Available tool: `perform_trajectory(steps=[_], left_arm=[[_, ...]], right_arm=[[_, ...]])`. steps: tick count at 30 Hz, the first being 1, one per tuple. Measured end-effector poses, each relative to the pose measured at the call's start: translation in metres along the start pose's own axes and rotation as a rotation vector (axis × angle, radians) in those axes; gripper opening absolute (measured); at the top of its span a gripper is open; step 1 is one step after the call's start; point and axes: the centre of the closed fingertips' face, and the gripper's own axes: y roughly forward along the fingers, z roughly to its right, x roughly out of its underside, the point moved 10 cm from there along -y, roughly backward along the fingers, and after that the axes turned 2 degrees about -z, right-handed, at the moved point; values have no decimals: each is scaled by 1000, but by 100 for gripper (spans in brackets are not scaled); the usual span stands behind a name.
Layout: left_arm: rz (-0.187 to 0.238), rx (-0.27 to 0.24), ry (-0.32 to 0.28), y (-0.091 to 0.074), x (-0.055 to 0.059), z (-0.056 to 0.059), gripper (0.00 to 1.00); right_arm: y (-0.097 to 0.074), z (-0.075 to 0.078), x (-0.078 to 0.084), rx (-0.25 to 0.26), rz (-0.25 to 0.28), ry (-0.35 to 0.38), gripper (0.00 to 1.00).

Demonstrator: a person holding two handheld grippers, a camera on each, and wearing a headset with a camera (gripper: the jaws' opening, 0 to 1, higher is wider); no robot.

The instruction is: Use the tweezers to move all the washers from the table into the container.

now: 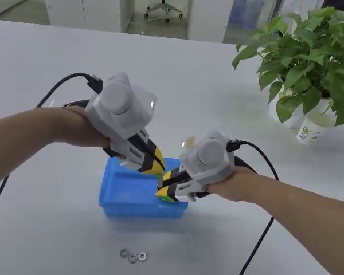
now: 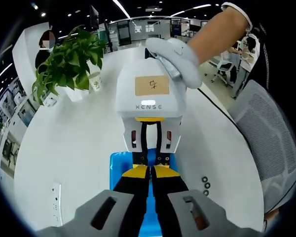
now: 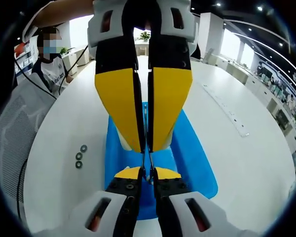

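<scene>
Steel tweezers (image 3: 146, 160) sit pinched in left gripper (image 2: 150, 170) and right gripper (image 1: 164, 192) fingers; washers (image 1: 133, 255) lie apart, aside.

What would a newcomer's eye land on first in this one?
The yellow-tipped left tongs and right tongs face each other, tips close, over the blue container. Three washers lie in a row on the white table just in front. A leafy plant stands far right.

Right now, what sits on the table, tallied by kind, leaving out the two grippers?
washers: 3
blue container: 1
potted plant: 1
white socket strip: 1
Total: 6
</scene>
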Motion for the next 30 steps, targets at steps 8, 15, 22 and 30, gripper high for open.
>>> perform_trajectory(steps=[8, 15, 22, 30], left_arm=[[5, 2, -1, 3, 0, 0, 6], [0, 4, 12, 3, -2, 0, 6], [-1, 2, 17, 0, -4, 1, 6], [-6, -4, 31, -10, -12, 2, 6]], right_arm=[[0, 0, 3, -1, -6, 0, 11], [-1, 0, 3, 3, -13, -6, 12], [-4, -1, 0, 9, -12, -13, 12], [-13, -3, -7, 28, 5, -20, 12]])
